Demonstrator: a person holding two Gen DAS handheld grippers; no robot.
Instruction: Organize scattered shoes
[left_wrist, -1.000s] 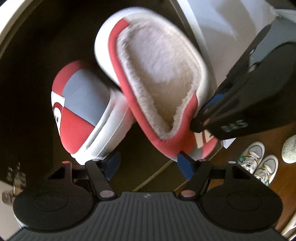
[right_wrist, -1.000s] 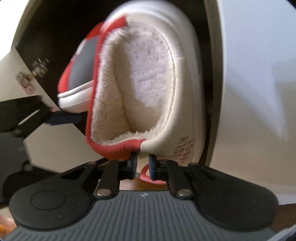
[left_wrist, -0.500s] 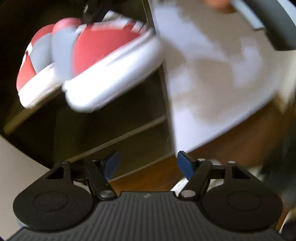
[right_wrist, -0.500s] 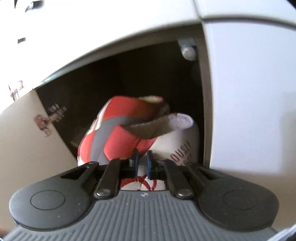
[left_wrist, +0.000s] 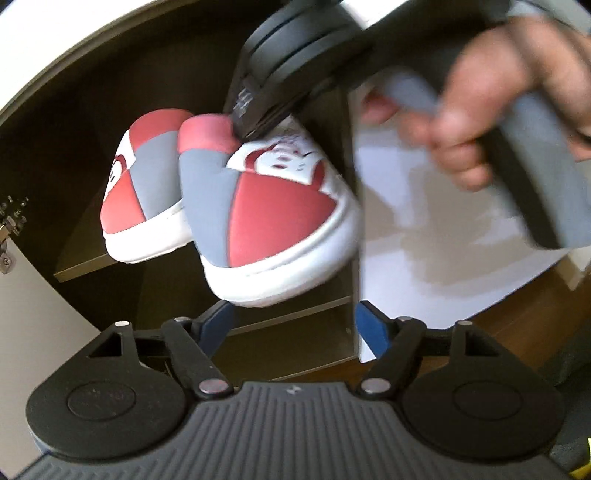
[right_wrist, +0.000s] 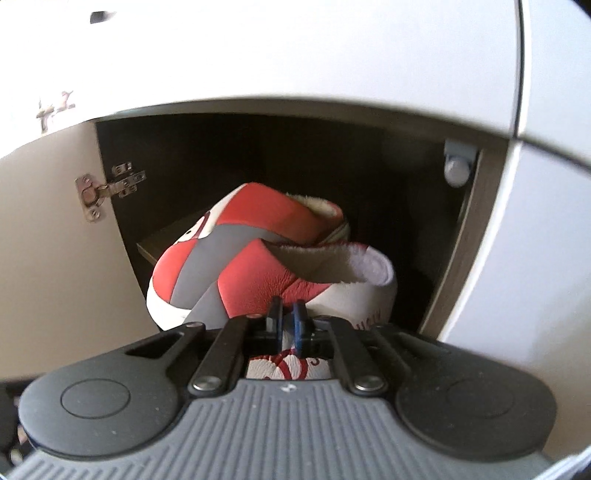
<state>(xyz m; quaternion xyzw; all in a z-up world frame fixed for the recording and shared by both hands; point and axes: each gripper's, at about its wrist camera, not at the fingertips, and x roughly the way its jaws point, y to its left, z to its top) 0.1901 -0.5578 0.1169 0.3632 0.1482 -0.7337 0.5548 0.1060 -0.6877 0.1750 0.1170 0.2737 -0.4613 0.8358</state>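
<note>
Two red, grey and white fleece-lined slippers are at the open shoe cabinet. The farther slipper rests on a dark shelf. The nearer slipper hangs sole-down beside it, partly over the shelf's edge. My right gripper is shut on the rim of this nearer slipper, with the other slipper behind. A hand holds that gripper at the top of the left wrist view. My left gripper stands open below the slipper's toe, with nothing between its blue pads.
The cabinet's inside is dark, with lower shelves beneath the slippers. Its white door hangs open at the left on a metal hinge. A white panel adjoins the right side. Wood floor shows at lower right.
The held slipper has turned from standing on end, lining toward the cameras, to sole-down and has risen level beside the shelved one. My left gripper has drawn back, still open.
</note>
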